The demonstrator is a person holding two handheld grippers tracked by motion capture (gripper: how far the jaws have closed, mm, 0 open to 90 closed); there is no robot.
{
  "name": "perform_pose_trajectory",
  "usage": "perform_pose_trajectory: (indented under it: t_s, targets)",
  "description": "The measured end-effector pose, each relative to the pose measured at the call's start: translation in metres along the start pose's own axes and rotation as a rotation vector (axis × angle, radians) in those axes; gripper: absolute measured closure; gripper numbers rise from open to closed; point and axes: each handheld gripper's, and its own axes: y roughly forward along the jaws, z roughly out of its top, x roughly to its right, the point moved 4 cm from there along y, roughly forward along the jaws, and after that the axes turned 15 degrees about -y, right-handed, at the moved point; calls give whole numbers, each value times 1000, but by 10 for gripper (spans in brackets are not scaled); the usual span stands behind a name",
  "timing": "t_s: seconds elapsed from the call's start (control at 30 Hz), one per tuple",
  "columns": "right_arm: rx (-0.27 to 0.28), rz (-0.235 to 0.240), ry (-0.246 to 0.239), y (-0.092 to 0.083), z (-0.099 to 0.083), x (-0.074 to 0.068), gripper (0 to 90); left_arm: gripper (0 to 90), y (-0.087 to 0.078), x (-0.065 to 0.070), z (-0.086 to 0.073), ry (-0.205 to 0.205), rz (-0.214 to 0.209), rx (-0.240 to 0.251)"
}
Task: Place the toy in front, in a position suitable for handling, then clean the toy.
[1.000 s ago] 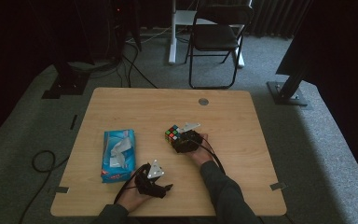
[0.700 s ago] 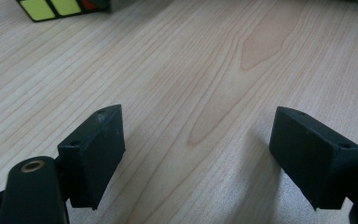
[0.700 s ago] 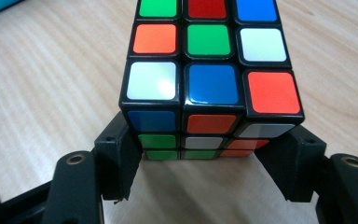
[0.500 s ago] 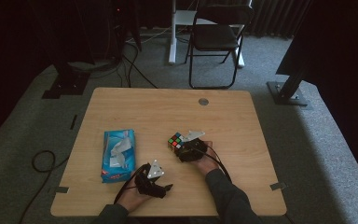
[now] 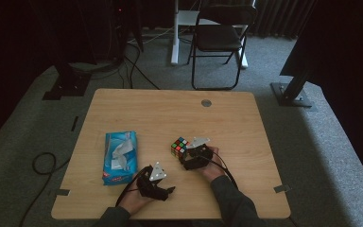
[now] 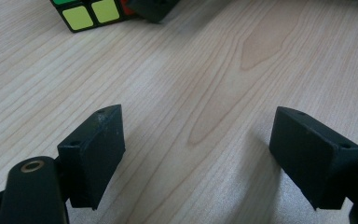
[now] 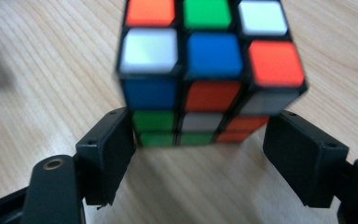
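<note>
A: What is the right gripper (image 7: 198, 149) doing?

B: Its jaws are standing apart on either side of the cube's near bottom edge. The left jaw is lying against or just beside the cube; the right one is showing a small gap, so nothing is being squeezed. From the high view, the right gripper (image 5: 194, 156) is sitting just right of the puzzle cube (image 5: 179, 147), with the person's right hand (image 5: 211, 163) wrapping its body.

A: And where is the cube sitting?

B: The puzzle cube (image 7: 205, 70) is resting on the wooden table (image 5: 160, 113), a little right of the middle and toward the person's side. Its near faces are showing scrambled orange, green, white and blue stickers.

A: The left gripper?

B: The left gripper (image 6: 198, 154) is gaping wide over bare wood, holding nothing. The cube's (image 6: 91, 13) yellow stickers are peeking in at the top edge of that view, with a black part of the other gripper beside them. From above, the left gripper (image 5: 157, 182) is lying near the table's front edge, well apart from the cube.

A: Anything else around?

B: A blue tissue pack (image 5: 118, 156) is lying flat left of both grippers. A folding chair (image 5: 220, 38) is standing beyond the table's far edge.
</note>
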Motion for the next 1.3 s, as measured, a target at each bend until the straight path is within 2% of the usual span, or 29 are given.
perform_pose_trajectory:
  t_s: [0.4, 0.47, 0.8, 0.87, 0.97, 1.3]
  targets:
    - [3, 1, 24, -15, -18, 0, 248, 183, 0, 1, 0, -5, 3, 3]
    - [5, 13, 45, -17, -21, 0, 247, 184, 0, 1, -1, -3, 3, 3]
    - [24, 7, 47, -22, -27, -2, 246, 230, -3, 2, -1, -16, 14, 5]
    - [34, 6, 42, -22, -29, -2, 244, 273, -5, 2, -2, -23, 10, -5]
    - [39, 7, 41, -22, -29, -2, 239, 286, -7, 4, -1, -41, -8, -7]
    - [53, 2, 40, -21, -30, -1, 233, 316, -28, 8, 12, -28, -26, 29]
